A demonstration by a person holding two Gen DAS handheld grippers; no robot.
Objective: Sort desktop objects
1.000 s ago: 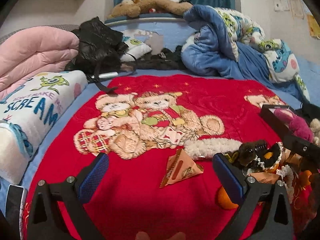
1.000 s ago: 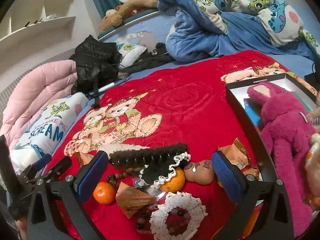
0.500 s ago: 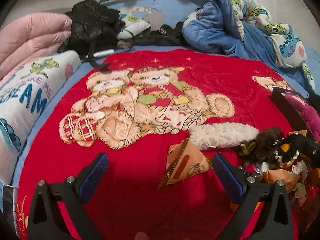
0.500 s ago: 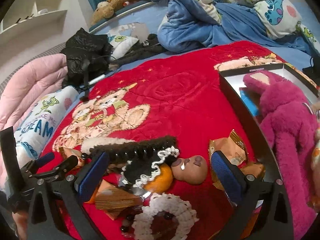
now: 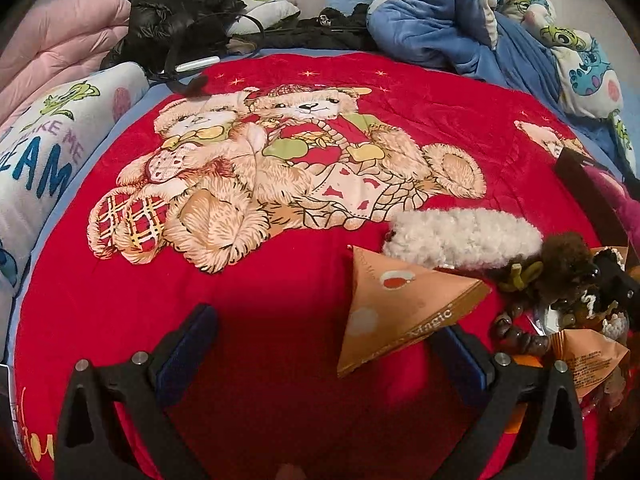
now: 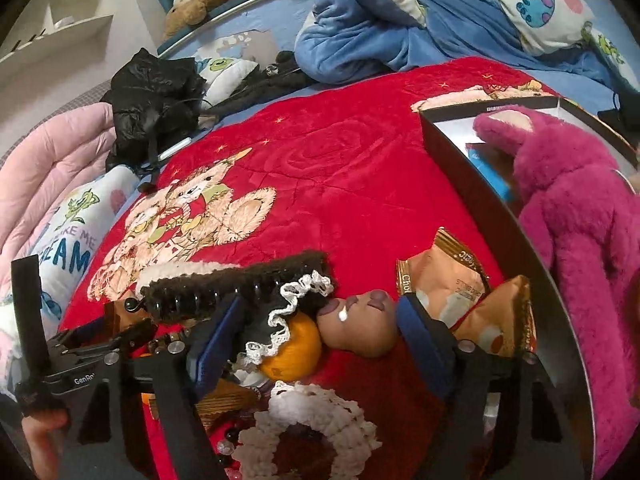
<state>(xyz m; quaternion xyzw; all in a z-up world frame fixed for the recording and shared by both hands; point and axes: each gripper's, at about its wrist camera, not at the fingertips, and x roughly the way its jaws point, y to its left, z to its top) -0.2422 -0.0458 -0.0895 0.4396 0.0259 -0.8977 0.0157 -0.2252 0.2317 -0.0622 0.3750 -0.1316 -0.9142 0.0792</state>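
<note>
The right gripper (image 6: 316,344) points down at the clutter on the red blanket (image 6: 340,168), its jaws closing, with an orange (image 6: 294,356) and a tan bean-shaped squishy toy (image 6: 356,330) lying between the blue pads; the pads do not yet press on either. The toy touches the orange on its right side, and a black frilled cloth with white lace (image 6: 280,316) drapes over the orange's left. Nearest the camera, just below the orange, sits a cream crocheted scrunchie (image 6: 304,420). Right of the toy lie two gold-trimmed snack packets (image 6: 444,276), hard against the wall of a black box (image 6: 448,148) that holds a pink plush toy (image 6: 580,216). Beyond the orange lies a long black hair claw (image 6: 224,288). The left gripper (image 5: 332,344) hangs over the same blanket with its jaws wide and nothing clamped; a pyramid-shaped orange packet (image 5: 396,304) stands just inside its right pad, whether touching it I cannot tell. Just beyond that packet lies a fluffy white hair clip (image 5: 464,232), and to the right a brown fuzzy piece (image 5: 560,256). Far behind the blanket lie a blue quilt (image 5: 432,28) and a black jacket (image 5: 176,8).
</note>
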